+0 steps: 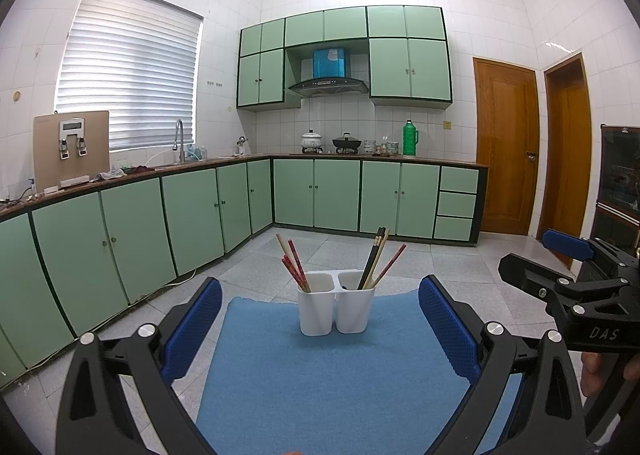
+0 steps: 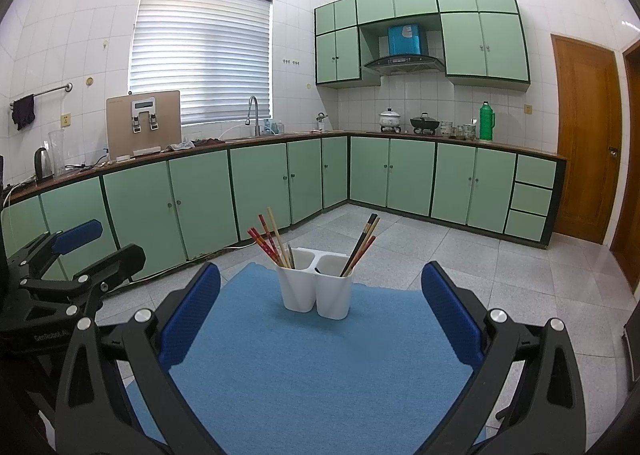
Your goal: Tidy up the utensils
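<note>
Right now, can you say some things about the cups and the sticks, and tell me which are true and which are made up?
1. The white plastic two-cup holder stands on the blue fuzzy mat. True.
2. Both cups are empty. False: each holds chopsticks, with red patterned chopsticks in the left cup and a black chopstick in the right.
3. The left gripper is squeezing a chopstick. False: it is open and holds nothing.
4. The right gripper is open too. True.
5. The chopsticks lie flat on the mat. False: they stand leaning in the cups.
</note>
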The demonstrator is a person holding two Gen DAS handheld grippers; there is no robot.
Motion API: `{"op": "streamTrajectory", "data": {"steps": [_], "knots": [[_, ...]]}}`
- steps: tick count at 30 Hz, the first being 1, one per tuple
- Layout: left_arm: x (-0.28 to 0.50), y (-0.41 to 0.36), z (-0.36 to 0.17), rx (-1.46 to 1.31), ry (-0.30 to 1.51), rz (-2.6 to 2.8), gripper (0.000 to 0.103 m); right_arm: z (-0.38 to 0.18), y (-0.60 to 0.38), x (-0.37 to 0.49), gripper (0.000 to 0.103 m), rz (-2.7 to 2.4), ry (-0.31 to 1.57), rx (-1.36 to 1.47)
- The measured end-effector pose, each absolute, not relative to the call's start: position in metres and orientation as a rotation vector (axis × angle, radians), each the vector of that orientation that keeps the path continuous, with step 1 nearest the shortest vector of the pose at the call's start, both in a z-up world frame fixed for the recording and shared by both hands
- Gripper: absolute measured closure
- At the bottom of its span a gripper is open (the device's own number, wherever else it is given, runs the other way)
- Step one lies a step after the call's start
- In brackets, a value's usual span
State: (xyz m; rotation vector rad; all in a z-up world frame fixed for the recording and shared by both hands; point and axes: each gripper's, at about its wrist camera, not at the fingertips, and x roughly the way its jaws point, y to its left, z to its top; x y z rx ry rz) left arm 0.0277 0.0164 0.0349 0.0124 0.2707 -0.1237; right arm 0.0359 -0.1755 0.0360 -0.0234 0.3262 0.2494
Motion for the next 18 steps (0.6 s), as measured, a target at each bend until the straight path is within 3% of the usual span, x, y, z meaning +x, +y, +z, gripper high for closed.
{"op": "streamTrajectory", "data": {"steps": [18], "knots": [[0.0289,0.0166,0.0374,0.008,0.274,-0.129,0.006,0.0370,-0.1784,0.0361,0.005,0.245,0.331,-0.022]]}}
